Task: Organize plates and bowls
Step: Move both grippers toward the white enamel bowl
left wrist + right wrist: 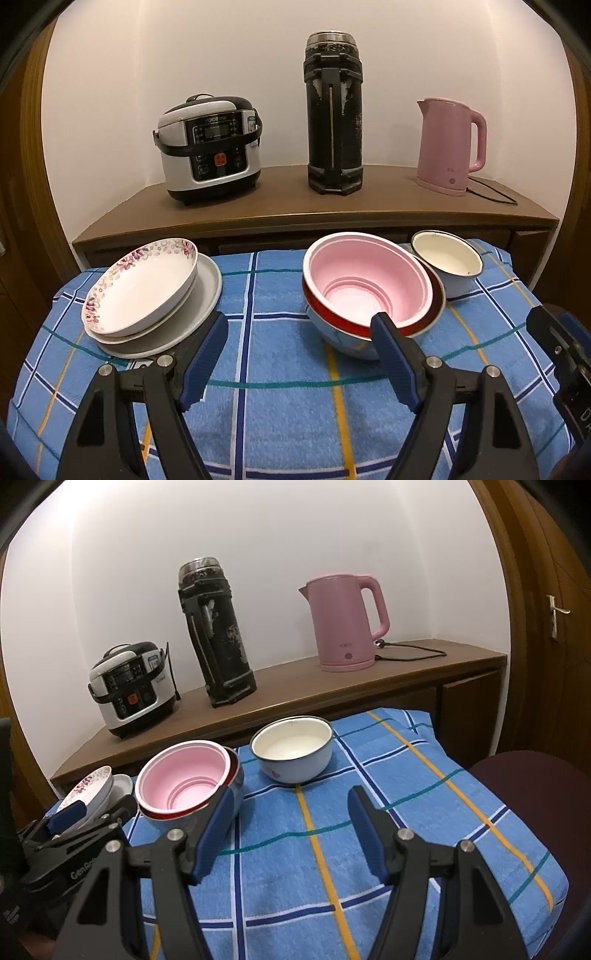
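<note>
- Setting: white-walled corner with a wooden counter (295,210); in front of it a table under a blue checked cloth (280,406), which I use as the landmark for all that follows
- Counter items, behind the cloth and no part of the task: rice cooker (210,147), black flask (334,114), pink kettle (448,146)
- Plates, at the cloth's left far corner: floral plate (142,286) lying tilted on a stack whose bottom is a plain grey plate (207,295); I judge this group done
- Bowls, at the cloth's far middle: pink bowl (369,280) nested in a red-rimmed bowl (432,314), itself in a blue bowl (343,339)
- Enamel bowl (291,753): alone at the cloth's far right, just beside the nest, apart from it in the right wrist view; I judge it the one piece left to stack
- Left gripper (301,336): over the cloth's near edge, jaws spread wide, nothing between them
- Right gripper (290,806): over the cloth's near right, jaws wide apart, empty, pointed toward the enamel bowl
- Progress, as I read it: nearly complete, one bowl outstanding
</note>
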